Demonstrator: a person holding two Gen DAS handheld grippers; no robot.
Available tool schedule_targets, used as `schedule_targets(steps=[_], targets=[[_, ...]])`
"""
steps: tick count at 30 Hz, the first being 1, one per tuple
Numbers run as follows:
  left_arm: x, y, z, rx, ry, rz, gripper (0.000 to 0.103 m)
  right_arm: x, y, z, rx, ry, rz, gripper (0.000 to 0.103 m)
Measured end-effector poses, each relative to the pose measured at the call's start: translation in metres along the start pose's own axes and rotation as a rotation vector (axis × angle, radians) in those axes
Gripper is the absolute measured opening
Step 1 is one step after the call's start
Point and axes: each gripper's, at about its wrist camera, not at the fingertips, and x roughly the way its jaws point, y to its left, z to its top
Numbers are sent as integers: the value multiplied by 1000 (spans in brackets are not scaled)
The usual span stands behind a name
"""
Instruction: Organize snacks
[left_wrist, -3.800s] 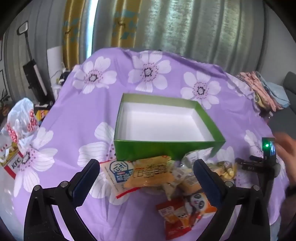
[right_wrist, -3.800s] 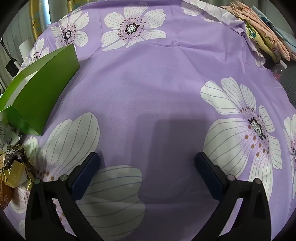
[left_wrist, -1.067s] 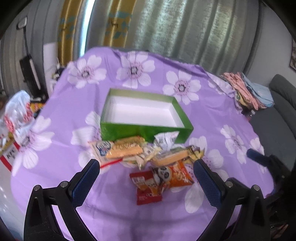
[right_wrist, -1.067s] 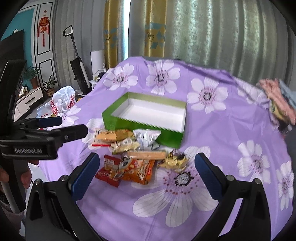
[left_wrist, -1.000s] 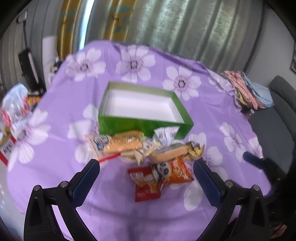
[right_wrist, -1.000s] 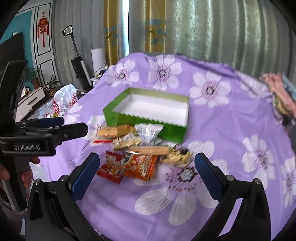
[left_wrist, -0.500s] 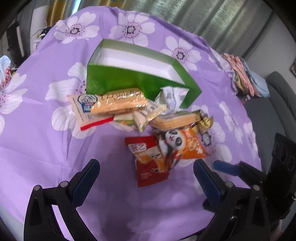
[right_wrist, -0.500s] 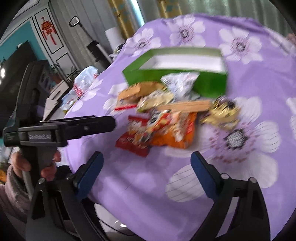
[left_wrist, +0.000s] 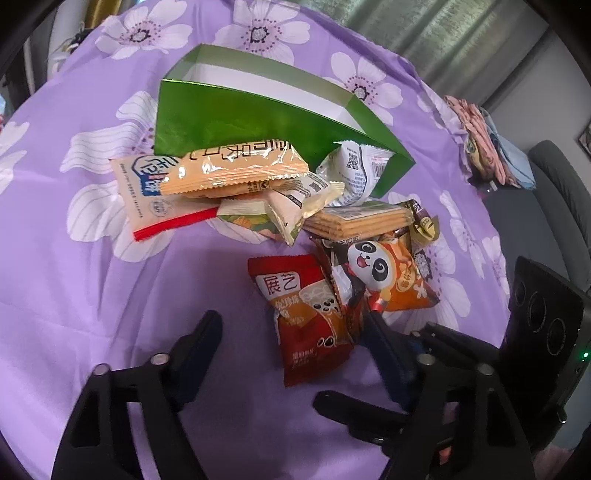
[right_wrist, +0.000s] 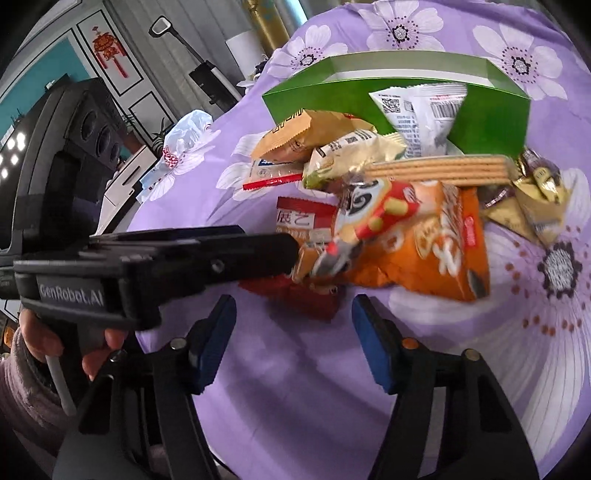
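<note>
Several snack packets (left_wrist: 280, 206) lie heaped on the purple flowered cloth (left_wrist: 92, 288), touching the near wall of the open green box (left_wrist: 236, 118). Nearest the grippers: a red packet (left_wrist: 306, 317), partly under an orange panda packet (left_wrist: 388, 277). Left gripper (left_wrist: 291, 343) and right gripper (right_wrist: 291, 332) have just been closing; neither yet grips anything.

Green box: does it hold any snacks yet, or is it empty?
Apparently empty: the green box shows bare white lining where visible; its floor is mostly hidden, and the snack packets lie outside.
</note>
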Motion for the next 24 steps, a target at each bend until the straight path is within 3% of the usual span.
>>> schedule_targets(steps=[3, 6, 10, 13, 17, 24], targets=[[4, 1, 3, -1, 2, -1, 71, 7, -1, 6, -4, -6, 3, 66], [8, 4, 4, -4, 14, -9, 56, 13, 0, 13, -20, -11, -1, 65], [13, 3, 4, -2, 26, -15, 48, 21, 5, 20, -42, 6, -9, 45], [11, 9, 4, -31, 24, -34, 42, 20, 4, 21, -47, 12, -11, 44], [6, 12, 2, -42, 11, -31, 41, 19, 3, 20, -40, 8, 2, 36], [-27, 7, 0, -16, -57, 8, 41, 11, 20, 20, -53, -34, 43, 33]])
